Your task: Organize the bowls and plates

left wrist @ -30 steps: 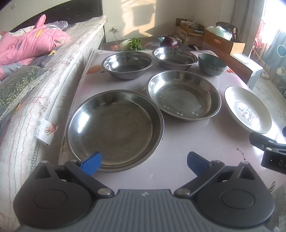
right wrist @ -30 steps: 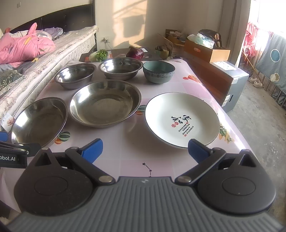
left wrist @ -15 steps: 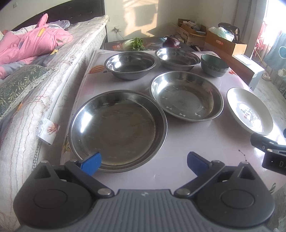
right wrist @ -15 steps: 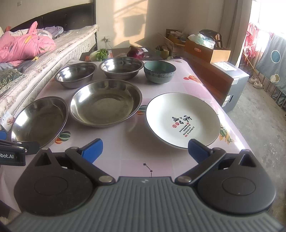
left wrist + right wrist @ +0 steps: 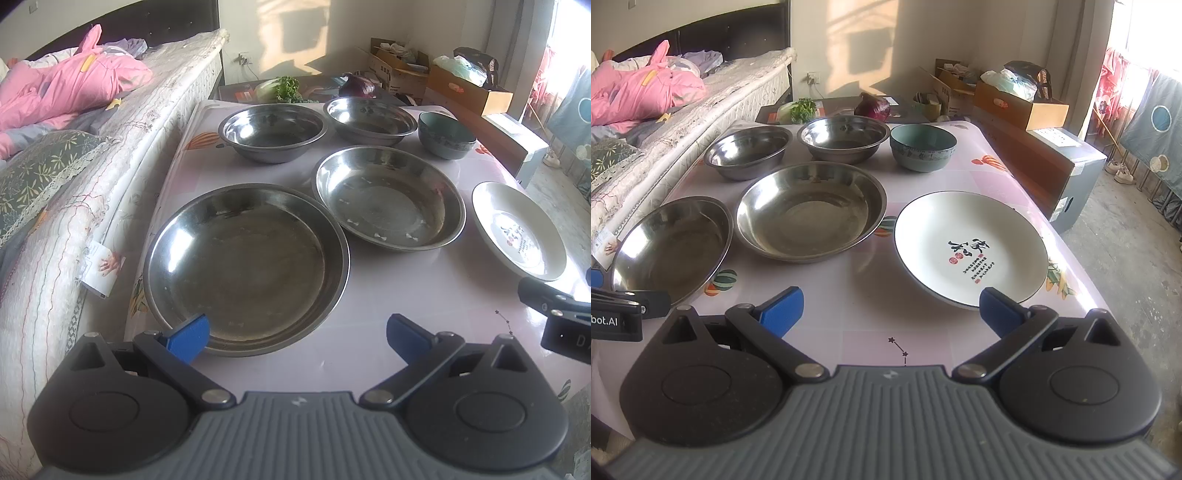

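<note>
On the pink table, six dishes laid out, both my grippers empty.
L gripper is spread wide, low at the near edge w/ its left blue fingertip over the rim of the big steel plate; nothing pinched. R gripper also spread, hovering just short of the white plate, its right fingertip overlapping that rim in view; can't tell if touching. Second steel plate sits between those two. Back row, left to right: steel bowl, another steel bowl, green bowl. Bed runs along the table's left side.
</note>
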The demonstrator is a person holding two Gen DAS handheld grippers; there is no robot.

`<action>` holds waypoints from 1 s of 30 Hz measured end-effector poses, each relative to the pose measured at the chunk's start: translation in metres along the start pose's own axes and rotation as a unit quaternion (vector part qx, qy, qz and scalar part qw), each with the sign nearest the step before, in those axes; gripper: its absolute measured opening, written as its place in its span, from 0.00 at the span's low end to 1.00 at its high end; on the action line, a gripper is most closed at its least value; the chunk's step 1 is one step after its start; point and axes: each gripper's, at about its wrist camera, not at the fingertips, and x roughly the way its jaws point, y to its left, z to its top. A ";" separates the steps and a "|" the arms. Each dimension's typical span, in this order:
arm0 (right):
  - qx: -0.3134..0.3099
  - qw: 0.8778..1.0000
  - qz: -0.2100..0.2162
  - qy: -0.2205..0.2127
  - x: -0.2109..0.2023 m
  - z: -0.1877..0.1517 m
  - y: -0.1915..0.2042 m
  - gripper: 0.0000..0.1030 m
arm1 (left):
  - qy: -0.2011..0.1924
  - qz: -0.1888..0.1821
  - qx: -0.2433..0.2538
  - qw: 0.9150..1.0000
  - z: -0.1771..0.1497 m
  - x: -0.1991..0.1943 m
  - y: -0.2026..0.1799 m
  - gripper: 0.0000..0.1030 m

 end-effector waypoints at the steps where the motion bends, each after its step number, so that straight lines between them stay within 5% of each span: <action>1: 0.000 1.000 0.000 0.000 0.001 0.000 0.001 0.99 | 0.000 0.000 0.000 1.000 0.000 0.000 0.000 0.99; 23: -0.011 1.000 -0.010 -0.003 0.007 0.013 0.000 0.99 | -0.017 0.015 0.004 1.000 0.018 0.001 0.013 1.00; 30: 0.007 0.996 0.067 -0.061 0.003 0.048 -0.014 0.99 | -0.065 0.023 0.009 0.998 0.061 -0.004 0.031 1.00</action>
